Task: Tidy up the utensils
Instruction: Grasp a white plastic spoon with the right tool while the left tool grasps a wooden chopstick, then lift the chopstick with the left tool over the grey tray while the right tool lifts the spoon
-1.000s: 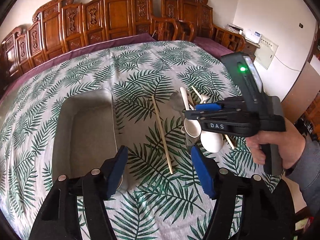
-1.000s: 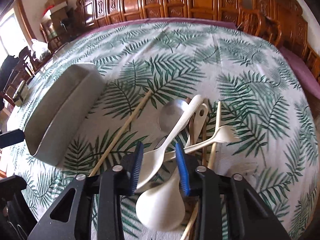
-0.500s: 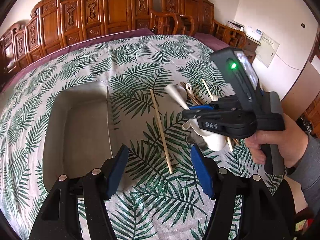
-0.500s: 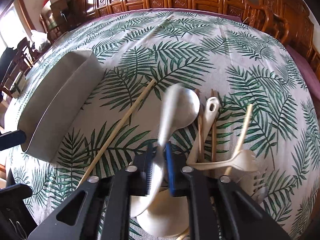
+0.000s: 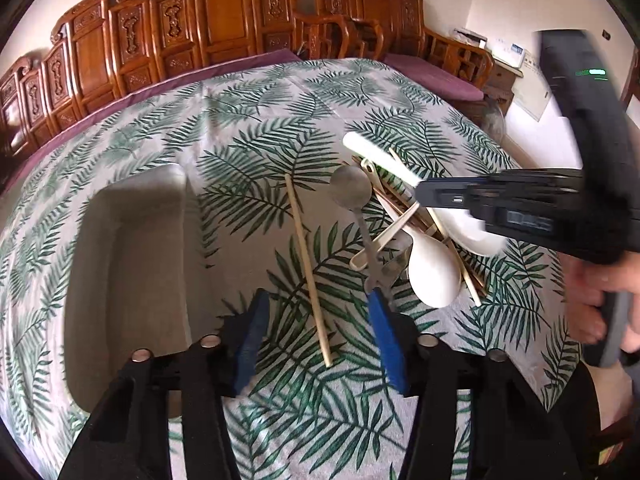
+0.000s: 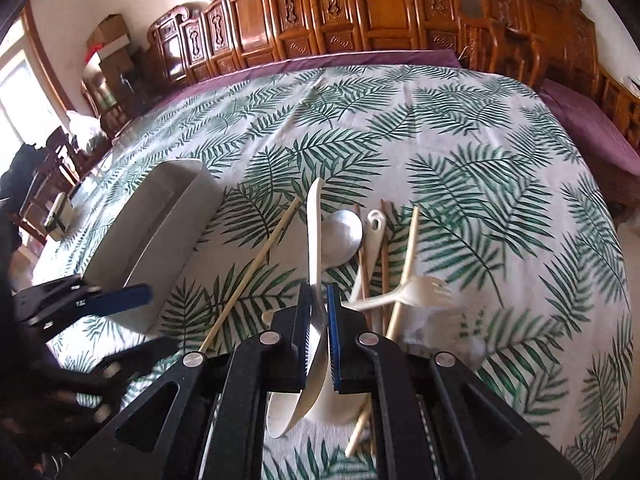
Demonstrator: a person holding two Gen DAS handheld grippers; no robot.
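A white spoon (image 6: pixel 314 220) is lifted off the pile, with my right gripper (image 6: pixel 319 312) shut on its neck; its handle points away and its bowl hangs near the camera. The left wrist view shows the same right gripper (image 5: pixel 424 194) with the spoon's handle (image 5: pixel 376 156) sticking out. My left gripper (image 5: pixel 318 338) hovers low over a single light wooden chopstick (image 5: pixel 308 264). Its jaws are closing with the chopstick's near end between them, and the pads (image 5: pixel 386 340) are clear of it. A metal spoon (image 5: pixel 352 192) and another white spoon (image 5: pixel 434 272) lie in the pile.
A white rectangular tray (image 5: pixel 128 280) stands on the leaf-print tablecloth (image 5: pixel 248 120), left of the chopstick. The pile also holds a white slotted fork (image 6: pixel 424 292) and several chopsticks (image 6: pixel 408 248). Carved wooden chairs (image 5: pixel 224 32) line the far side. A hand (image 5: pixel 600 304) grips the right tool.
My right gripper closed on the white spoon and raised it from the pile. My left gripper sank closer to the lone chopstick and its jaws narrowed.
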